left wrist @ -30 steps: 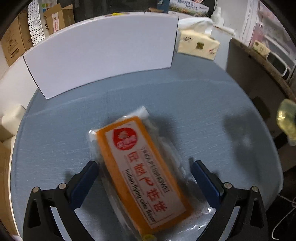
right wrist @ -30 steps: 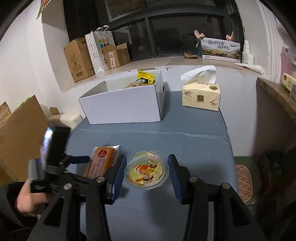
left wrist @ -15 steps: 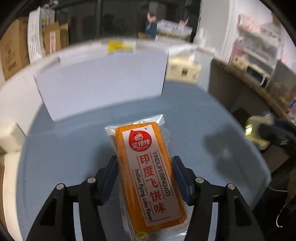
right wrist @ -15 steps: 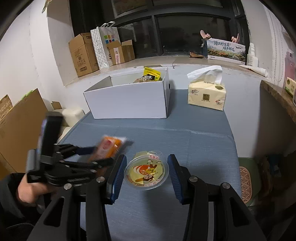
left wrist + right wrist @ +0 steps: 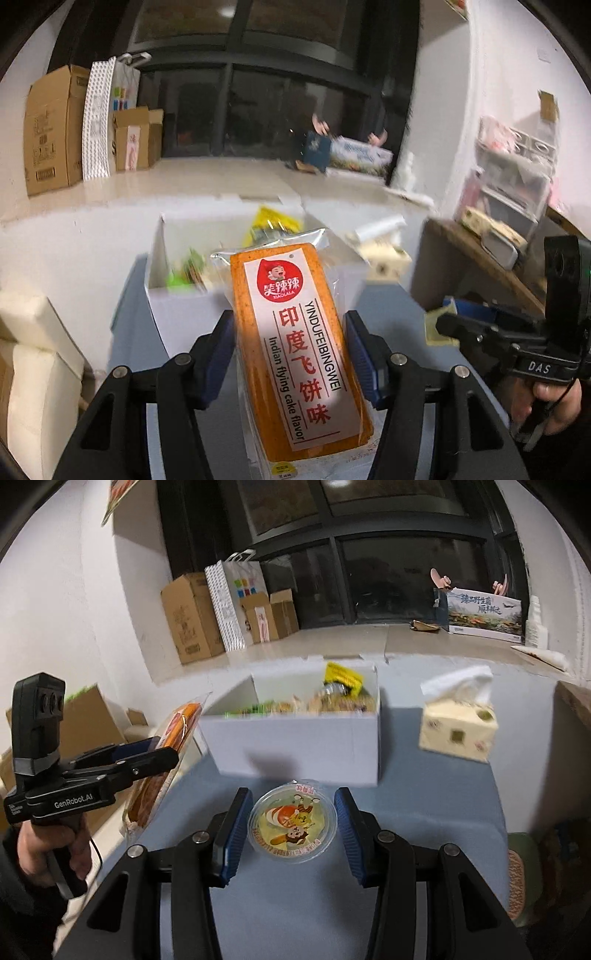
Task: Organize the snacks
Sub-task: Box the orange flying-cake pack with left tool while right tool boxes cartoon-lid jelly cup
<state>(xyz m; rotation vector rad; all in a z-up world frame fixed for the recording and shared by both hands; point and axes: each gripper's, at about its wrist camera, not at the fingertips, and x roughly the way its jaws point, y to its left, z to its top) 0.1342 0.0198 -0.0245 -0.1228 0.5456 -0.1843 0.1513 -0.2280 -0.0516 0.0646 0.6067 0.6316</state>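
Dark window panes and stacked cartons back a blue-covered table (image 5: 424, 886). At its far end sits an open white box (image 5: 299, 746), already holding several snacks. The left gripper (image 5: 288, 350) pinches an orange flying-cake packet (image 5: 295, 332), lifted clear of the table and aimed lengthwise at the box, likely to drop in. The right gripper (image 5: 293, 830) grips a round jelly cup (image 5: 293, 825) by its rim, seemingly carried above the cloth and probably next for boxing.

Two tongs (image 5: 290, 350), one orange packet (image 5: 295, 343), one jelly cup (image 5: 292, 821), one white box (image 5: 299, 746), perhaps several snacks inside.
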